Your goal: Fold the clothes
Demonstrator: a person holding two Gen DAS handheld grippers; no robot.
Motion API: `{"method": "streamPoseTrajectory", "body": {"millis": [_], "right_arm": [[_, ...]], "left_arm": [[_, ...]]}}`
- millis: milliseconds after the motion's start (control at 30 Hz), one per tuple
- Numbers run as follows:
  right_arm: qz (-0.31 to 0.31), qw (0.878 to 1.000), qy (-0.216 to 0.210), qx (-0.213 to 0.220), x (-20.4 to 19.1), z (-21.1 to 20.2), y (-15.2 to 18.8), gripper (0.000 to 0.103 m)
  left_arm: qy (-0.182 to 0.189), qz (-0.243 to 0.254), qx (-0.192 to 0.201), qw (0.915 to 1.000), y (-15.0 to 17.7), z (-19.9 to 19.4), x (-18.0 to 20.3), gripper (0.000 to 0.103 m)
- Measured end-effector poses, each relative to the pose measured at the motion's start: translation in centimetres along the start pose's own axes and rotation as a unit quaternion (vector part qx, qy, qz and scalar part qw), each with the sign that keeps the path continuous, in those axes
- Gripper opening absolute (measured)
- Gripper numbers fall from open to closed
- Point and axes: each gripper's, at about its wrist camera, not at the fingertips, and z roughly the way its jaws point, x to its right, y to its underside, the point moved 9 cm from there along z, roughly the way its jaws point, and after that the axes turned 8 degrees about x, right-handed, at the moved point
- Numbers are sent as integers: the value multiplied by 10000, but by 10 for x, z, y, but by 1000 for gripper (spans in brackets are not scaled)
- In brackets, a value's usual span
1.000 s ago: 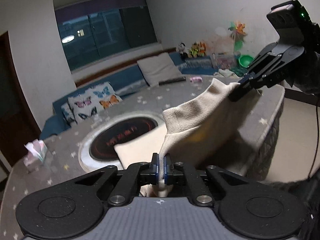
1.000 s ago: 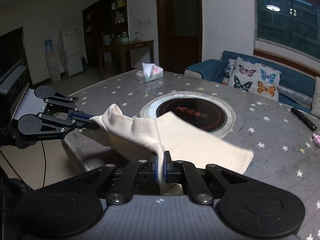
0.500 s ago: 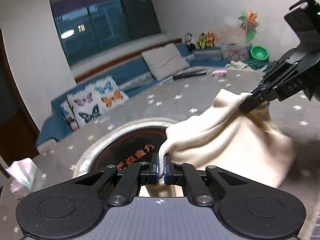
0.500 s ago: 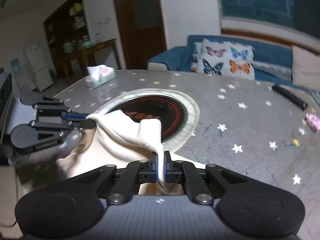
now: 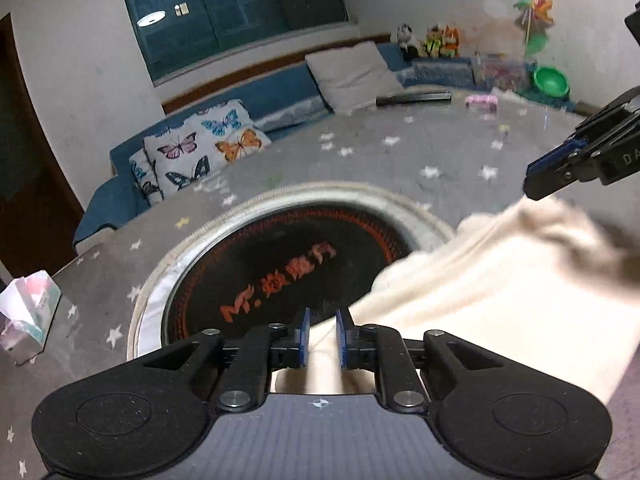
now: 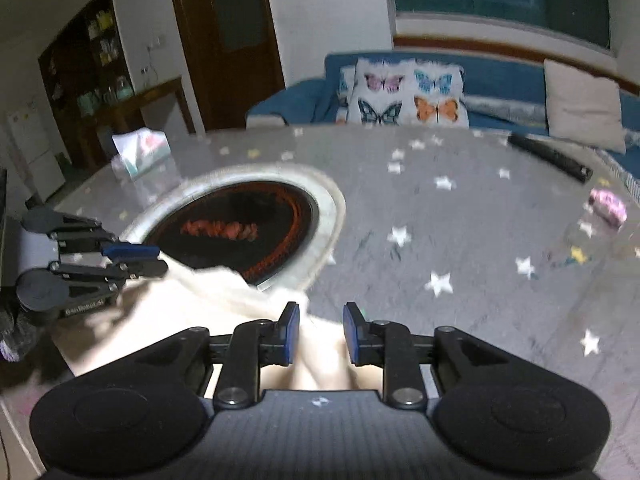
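Observation:
A cream garment (image 5: 500, 288) lies folded over on the grey star-patterned table (image 5: 400, 160), beside the round black inset. My left gripper (image 5: 322, 320) is open, its blue pads apart with the cloth's edge lying loose between and below them. My right gripper (image 6: 320, 316) is open too, wider, above the garment (image 6: 172, 320). In the left wrist view the right gripper (image 5: 538, 178) hovers just over the far corner of the cloth. In the right wrist view the left gripper (image 6: 158, 260) sits at the cloth's other corner, which is motion-blurred.
A round black inset with red lettering (image 5: 288, 264) fills the table's middle. A tissue box (image 5: 28, 320) stands near the left edge. A black remote (image 6: 548, 156) and a pink object (image 6: 608, 204) lie at the far side. A blue sofa with butterfly cushions (image 5: 200, 152) lies beyond.
Both grippers carried the held cloth forward over the table and lowered it. Both have now opened and let go of the garment, which has dropped flat.

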Motion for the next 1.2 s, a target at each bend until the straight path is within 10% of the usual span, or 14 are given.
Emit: {"method": "streamPoseTrajectory", "body": {"millis": [467, 733, 1200], "right_arm": [[-88, 9989, -182, -421, -21, 57, 7, 12], [263, 9992, -102, -277, 10, 11, -3, 13], [781, 9958, -59, -473, 32, -29, 41, 15]], "left_arm": [[746, 5, -183, 9970, -9, 27, 45, 19], [739, 128, 61, 9972, -16, 3, 55, 26], [1746, 456, 383, 9828, -29, -35, 154, 28]]}}
